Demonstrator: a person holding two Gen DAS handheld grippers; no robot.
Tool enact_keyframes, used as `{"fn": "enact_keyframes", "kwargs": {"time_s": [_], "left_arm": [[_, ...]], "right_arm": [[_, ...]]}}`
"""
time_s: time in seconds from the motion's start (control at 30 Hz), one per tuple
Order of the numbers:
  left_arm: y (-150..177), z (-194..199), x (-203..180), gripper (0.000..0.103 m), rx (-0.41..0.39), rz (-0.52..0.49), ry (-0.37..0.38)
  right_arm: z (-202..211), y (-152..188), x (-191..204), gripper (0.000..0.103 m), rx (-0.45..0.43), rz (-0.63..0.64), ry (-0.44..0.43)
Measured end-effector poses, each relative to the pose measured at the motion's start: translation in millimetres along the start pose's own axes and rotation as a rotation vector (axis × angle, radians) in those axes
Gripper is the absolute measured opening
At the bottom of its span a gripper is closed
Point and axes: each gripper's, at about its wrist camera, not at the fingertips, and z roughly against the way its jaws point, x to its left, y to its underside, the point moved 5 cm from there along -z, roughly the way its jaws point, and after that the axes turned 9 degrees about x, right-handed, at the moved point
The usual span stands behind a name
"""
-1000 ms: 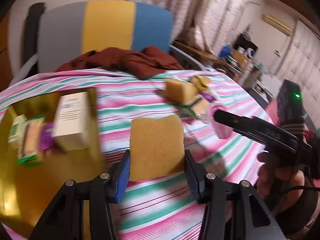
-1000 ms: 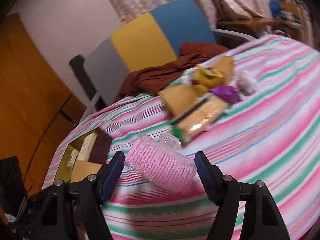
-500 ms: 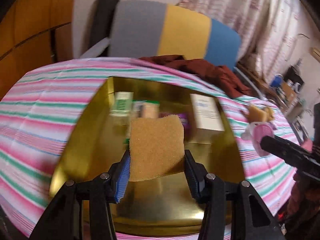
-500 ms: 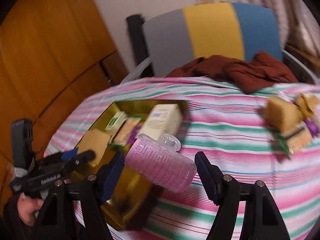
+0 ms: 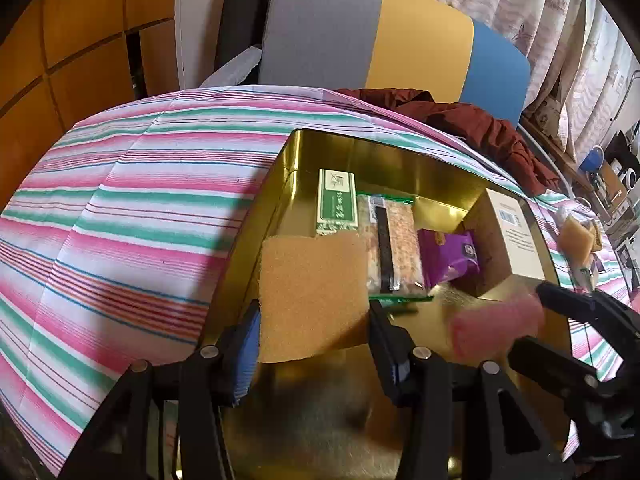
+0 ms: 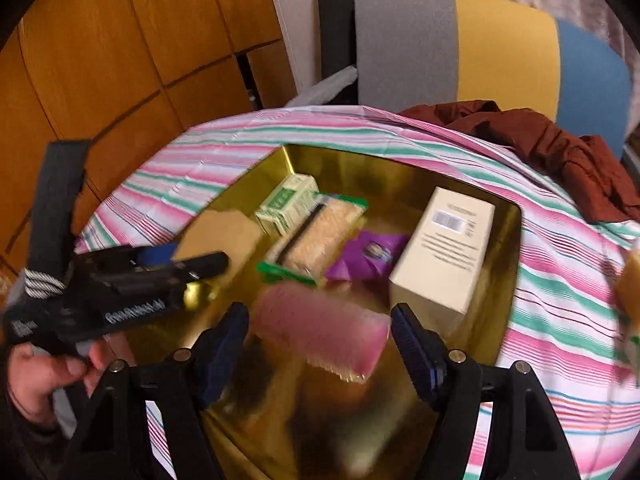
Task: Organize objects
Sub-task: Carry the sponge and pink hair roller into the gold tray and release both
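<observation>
My left gripper is shut on a tan sponge and holds it over the near left part of the gold tray. My right gripper is shut on a blurred pink ribbed plastic case above the tray's near middle. It also shows in the left wrist view. The tray holds a green-and-white box, a clear snack pack, a purple packet and a cream box.
The tray sits on a pink, green and white striped tablecloth. A maroon cloth lies at the far edge by a grey, yellow and blue chair. More sponges lie to the right. Wooden panels stand at the left.
Both grippers have swung left from the striped cloth to above the gold tray, carrying the sponge and the pink case. In the last half second both moved closer over the tray.
</observation>
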Motion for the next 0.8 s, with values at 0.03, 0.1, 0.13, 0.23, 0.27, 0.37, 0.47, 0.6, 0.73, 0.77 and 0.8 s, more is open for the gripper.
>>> {"fn": "enact_keyframes", "kwargs": {"time_s": [0.03,0.1,0.13,0.23,0.27,0.37,0.47,0.6,0.73,0.77,0.8], "left_arm": [[-1,-1,2,0.051,0.001,0.004,-0.001],[-2,-3,5,0.051,0.003,0.02,0.009],[-3,-3,6,0.051,0.004,0.024,0.011],[-4,-4,7,0.051,0.002,0.024,0.006],[-4,-4,6,0.052,0.0,0.022,-0.002],[-5,-3,6,0.053,0.006,0.028,-0.038],[-7,8,9,0.055,-0.024,0.062,-0.048],[-12,24,11,0.068,-0.074,0.111,0.028],[-16,34,17,0.072,-0.092,0.159,0.022],[-16,37,17,0.072,-0.102,0.166,0.007],[-16,39,17,0.072,-0.107,0.169,-0.003]], "right_arm": [[0,-2,1,0.087,-0.002,-0.009,0.002],[7,-2,-1,0.096,-0.024,-0.035,0.015],[11,-1,-3,0.097,-0.044,-0.046,0.02],[28,8,-10,0.097,-0.079,-0.08,0.025],[32,11,-13,0.097,-0.084,-0.095,0.022],[38,17,-22,0.097,-0.086,-0.135,0.013],[43,24,-30,0.097,-0.093,-0.167,0.003],[51,32,-39,0.097,-0.112,-0.195,0.001],[54,36,-45,0.097,-0.117,-0.214,-0.006],[56,37,-48,0.097,-0.122,-0.219,-0.008],[58,39,-49,0.097,-0.129,-0.224,-0.004]]}}
